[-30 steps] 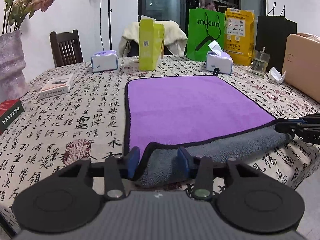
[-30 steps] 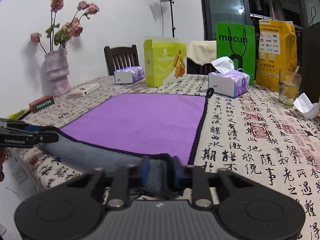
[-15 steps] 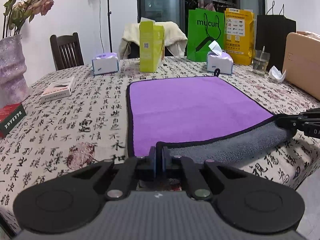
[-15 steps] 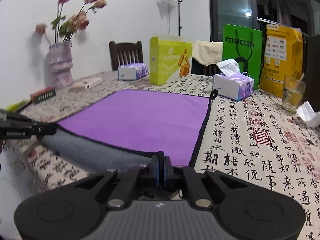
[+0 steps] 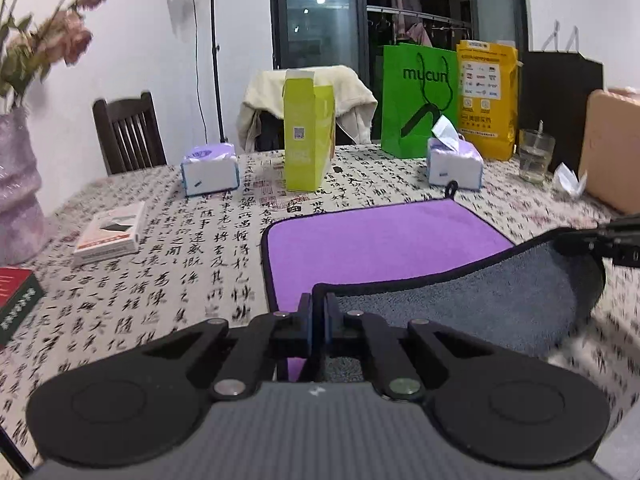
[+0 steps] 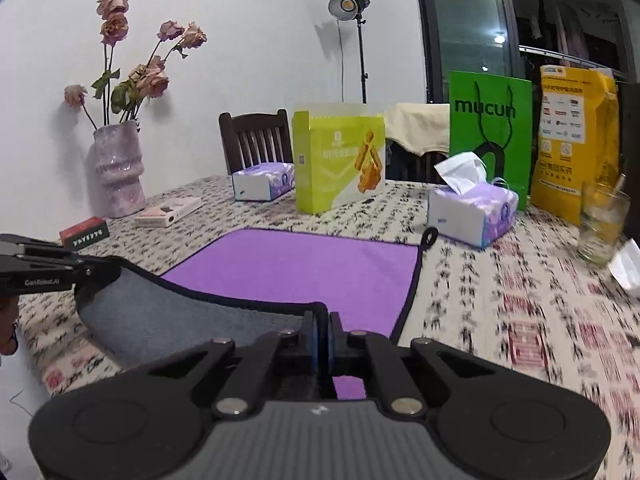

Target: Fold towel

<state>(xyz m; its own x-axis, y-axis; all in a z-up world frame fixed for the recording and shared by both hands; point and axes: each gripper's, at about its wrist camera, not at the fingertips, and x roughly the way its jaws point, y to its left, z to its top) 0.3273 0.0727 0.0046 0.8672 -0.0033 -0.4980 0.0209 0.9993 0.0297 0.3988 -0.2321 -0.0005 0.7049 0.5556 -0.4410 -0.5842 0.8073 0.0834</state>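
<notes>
A purple towel (image 5: pixel 380 244) with a grey underside and black trim lies on the patterned tablecloth; it also shows in the right wrist view (image 6: pixel 304 268). My left gripper (image 5: pixel 318 312) is shut on the towel's near left corner. My right gripper (image 6: pixel 322 330) is shut on the near right corner. Both corners are lifted above the table, so the near edge curls up and shows its grey underside (image 5: pixel 460 308). Each gripper shows at the edge of the other's view: the right (image 5: pixel 624 240), the left (image 6: pixel 44 270).
Behind the towel stand two tissue packs (image 5: pixel 454 162) (image 5: pixel 208 168), a lime box (image 5: pixel 308 136), a green bag (image 5: pixel 418 100), a yellow bag (image 5: pixel 486 96) and a glass (image 5: pixel 536 156). A vase (image 6: pixel 118 168), a white box (image 5: pixel 110 234) and a red box (image 5: pixel 16 300) sit left.
Both grippers closed on the towel's near corners, then lifted them up and forward. The grey underside now shows more and the far flat purple part looks shorter.
</notes>
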